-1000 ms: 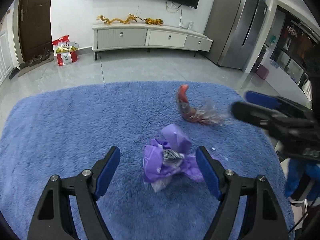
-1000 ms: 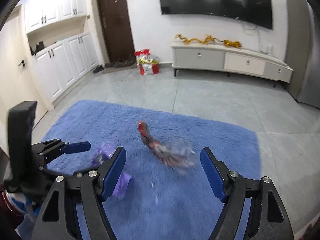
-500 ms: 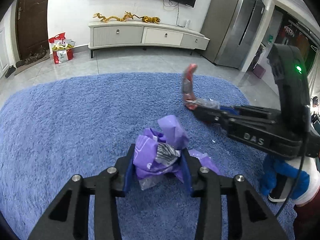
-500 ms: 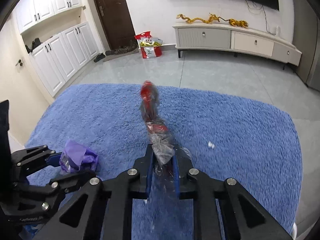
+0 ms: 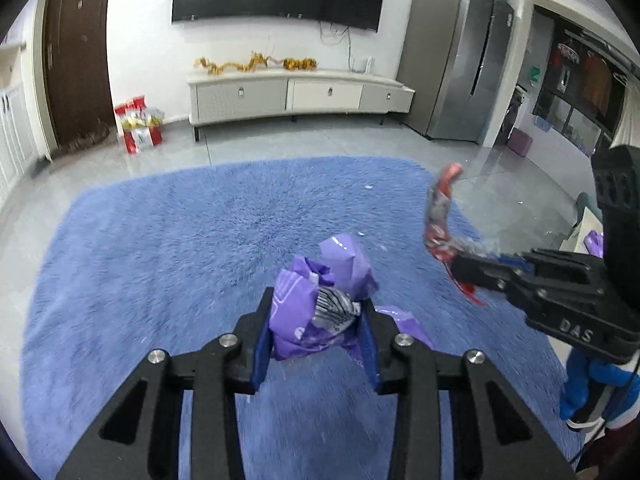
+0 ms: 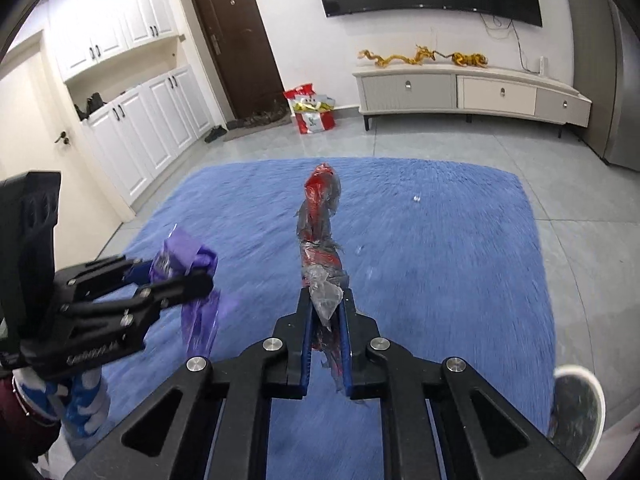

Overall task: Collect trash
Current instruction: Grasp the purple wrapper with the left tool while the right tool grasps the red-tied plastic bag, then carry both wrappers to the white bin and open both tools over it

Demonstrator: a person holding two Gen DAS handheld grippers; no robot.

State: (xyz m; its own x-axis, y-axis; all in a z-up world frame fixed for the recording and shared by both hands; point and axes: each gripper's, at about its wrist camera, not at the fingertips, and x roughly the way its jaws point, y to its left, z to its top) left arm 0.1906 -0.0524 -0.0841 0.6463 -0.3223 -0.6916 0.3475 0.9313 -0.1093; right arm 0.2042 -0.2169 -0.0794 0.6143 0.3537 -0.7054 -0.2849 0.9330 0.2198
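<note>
Left gripper clamped on purple wrapper, crumpled glossy plastic with a striped black-and-white patch showing between the pads; a folded flap sticks up above the jaws and a loose tail hangs out to the right. Wrapper is held above the rug, blue and shaggy. From the right wrist view the same wrapper droops below the left gripper at the left edge. Right gripper closed tight on red wrapper, a long twisted strip of red and clear crinkled film, standing up and forward from the jaws, shreds hanging below the pads. In the left view the red wrapper curves upward out of the right gripper, off the rug. Small white crumbs lie on the rug. White bin rim at the lower right, beside the rug.
</note>
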